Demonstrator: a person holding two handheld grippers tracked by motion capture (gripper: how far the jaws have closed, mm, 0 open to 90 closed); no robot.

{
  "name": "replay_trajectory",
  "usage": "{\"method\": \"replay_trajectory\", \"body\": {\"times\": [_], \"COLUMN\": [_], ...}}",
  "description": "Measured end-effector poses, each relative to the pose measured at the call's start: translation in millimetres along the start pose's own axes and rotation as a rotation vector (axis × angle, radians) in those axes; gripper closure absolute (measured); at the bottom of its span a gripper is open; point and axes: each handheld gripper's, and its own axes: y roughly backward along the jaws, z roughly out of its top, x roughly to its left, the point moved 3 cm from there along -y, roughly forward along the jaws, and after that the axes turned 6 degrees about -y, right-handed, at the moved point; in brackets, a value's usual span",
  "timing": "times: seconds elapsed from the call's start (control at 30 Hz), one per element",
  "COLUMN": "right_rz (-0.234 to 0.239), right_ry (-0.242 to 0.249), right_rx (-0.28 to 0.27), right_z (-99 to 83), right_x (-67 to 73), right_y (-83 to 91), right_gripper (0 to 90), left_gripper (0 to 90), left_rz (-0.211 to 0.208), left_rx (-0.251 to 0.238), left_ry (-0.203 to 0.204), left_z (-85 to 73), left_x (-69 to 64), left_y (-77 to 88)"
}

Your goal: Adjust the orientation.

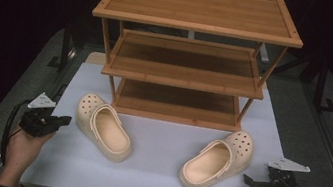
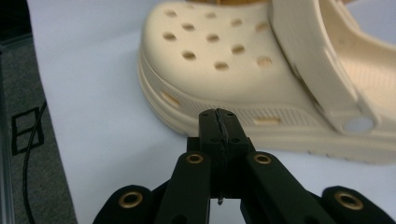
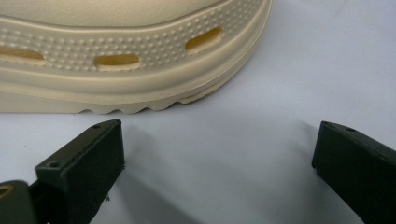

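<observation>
A white table top (image 1: 152, 172) carries a three-tier wooden shoe rack (image 1: 189, 51) at its far middle. Nearer, two cream clogs lie on the white surface: the left clog (image 1: 104, 127) and the right clog (image 1: 217, 160), well apart.

Your high view is dim: black surround, with light falling from above onto the white mat (image 1: 152, 172) and the shelf (image 1: 201, 8). Soft shadows sit under both clogs. Your left gripper view is bright; the clog (image 2: 243, 60) is sharp, near jaws slightly soft. Your right gripper view blurs its jaw blocks, with faint shadows beneath.
</observation>
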Motion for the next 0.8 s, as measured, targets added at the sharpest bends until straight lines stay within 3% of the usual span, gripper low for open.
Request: {"method": "replay_trajectory", "body": {"times": [0.53, 0.7, 0.8], "right_rz": [-0.001, -0.001, -0.001], "right_ry": [0.001, 0.001, 0.000], "right_rx": [0.001, 0.002, 0.000], "right_z": [0.0, 0.0, 0.0], "right_x": [0.0, 0.0, 0.0], "right_y": [-0.1, 0.0, -0.1], "right_gripper": [1.9, 1.9, 2.0], "left_gripper": [90.0, 90.0, 90.0], "left_rz": [0.026, 0.029, 0.020], "left_rx": [-0.057, -0.097, -0.094], "left_ry": [0.036, 0.056, 0.060], "left_z": [37.9, 53.5, 58.4], "left_x": [42.2, 55.5, 60.9], "left_y": [-15.6, -31.0, -40.7]}}
